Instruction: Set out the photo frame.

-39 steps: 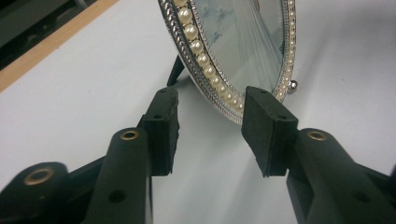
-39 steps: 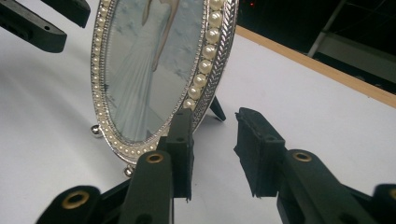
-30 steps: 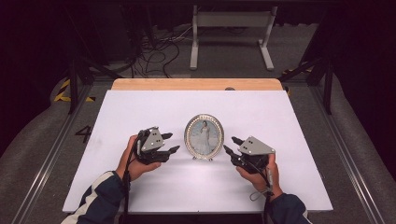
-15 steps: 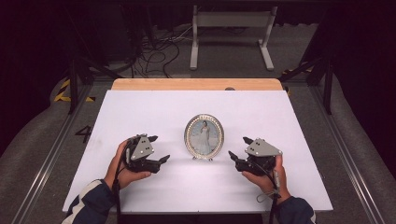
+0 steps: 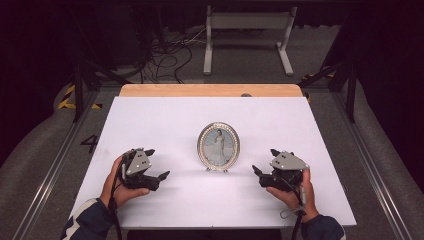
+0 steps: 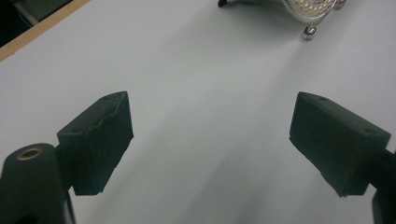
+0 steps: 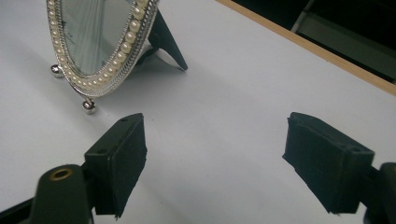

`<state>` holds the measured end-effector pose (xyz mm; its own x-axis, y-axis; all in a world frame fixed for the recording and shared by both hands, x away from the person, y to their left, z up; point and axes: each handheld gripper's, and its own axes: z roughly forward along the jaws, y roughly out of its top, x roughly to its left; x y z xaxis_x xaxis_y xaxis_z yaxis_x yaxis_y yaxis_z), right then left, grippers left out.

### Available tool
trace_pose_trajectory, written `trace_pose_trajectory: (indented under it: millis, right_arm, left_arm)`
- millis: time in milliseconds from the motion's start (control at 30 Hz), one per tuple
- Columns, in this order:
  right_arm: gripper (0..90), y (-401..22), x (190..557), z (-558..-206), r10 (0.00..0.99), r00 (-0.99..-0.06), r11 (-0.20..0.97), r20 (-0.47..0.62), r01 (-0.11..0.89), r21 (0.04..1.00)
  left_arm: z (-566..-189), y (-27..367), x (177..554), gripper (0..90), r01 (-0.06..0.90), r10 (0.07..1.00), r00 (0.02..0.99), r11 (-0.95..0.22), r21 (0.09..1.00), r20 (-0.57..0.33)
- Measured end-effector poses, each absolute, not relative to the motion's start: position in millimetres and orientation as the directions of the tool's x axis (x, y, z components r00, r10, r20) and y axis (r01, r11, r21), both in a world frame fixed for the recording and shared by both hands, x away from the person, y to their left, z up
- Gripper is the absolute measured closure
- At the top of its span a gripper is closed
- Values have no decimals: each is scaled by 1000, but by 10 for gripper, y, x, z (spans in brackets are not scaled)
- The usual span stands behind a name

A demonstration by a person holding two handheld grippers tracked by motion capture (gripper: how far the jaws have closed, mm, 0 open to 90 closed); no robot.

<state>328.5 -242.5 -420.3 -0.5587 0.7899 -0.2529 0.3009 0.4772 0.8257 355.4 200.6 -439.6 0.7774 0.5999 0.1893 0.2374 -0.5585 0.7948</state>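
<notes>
Nearest the viewer in the high view, two forearms in dark sleeves with pale stripes enter from the bottom edge. The left hand carries the left black two-jaw gripper [image 5: 156, 163] and the right hand the right black two-jaw gripper [image 5: 265, 161], each topped by a grey three-cornered plate. Both rest low over the white rectangular table top [image 5: 165, 125], tips turned inward. Between them, well apart from each, an oval silver picture frame with a beaded rim [image 5: 218, 146] stands upright on small ball feet, holding a photograph of a figure in a pale dress. Beyond it runs the table's light wooden far edge [image 5: 210, 90], then a grey floor with loose black cables [image 5: 167, 55] and a pale metal stand [image 5: 247, 37].

The left gripper view adds the wide gap between its jaws, with bare white surface in it, and one ball foot of the frame at its upper edge. The right gripper view shows what the high view cannot: the frame's pearl-like beads [image 7: 116, 60], its glass seen edge-on, and the dark easel prop [image 7: 166, 39] behind it.

Both grippers are released and hold nothing; their jaws have just been opening. Compared with the earlier frames, both hands lie farther out from the frame and closer to the near edge, while the frame stands unmoved.
</notes>
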Motion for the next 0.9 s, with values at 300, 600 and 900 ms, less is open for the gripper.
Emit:
trace_pose_trajectory:
  millis: [300, 600, 900]
  right_arm:
    - [202, -2559, 3228, -4234, 803, -539, 468, -255, 306, 829]
    - [184, -2644, 3177, -4262, 815, -519, 461, -257, 312, 831]
    - [180, -2789, 3117, -4311, 832, -486, 460, -269, 332, 824]
  left_arm:
    - [-4466, 2289, 3477, 113, 276, 638, 750, -540, 795, 173]
    - [-4478, 2503, 3409, 110, 301, 676, 717, -521, 799, 171]
    - [-4521, 2767, 3315, 108, 334, 719, 681, -476, 814, 141]
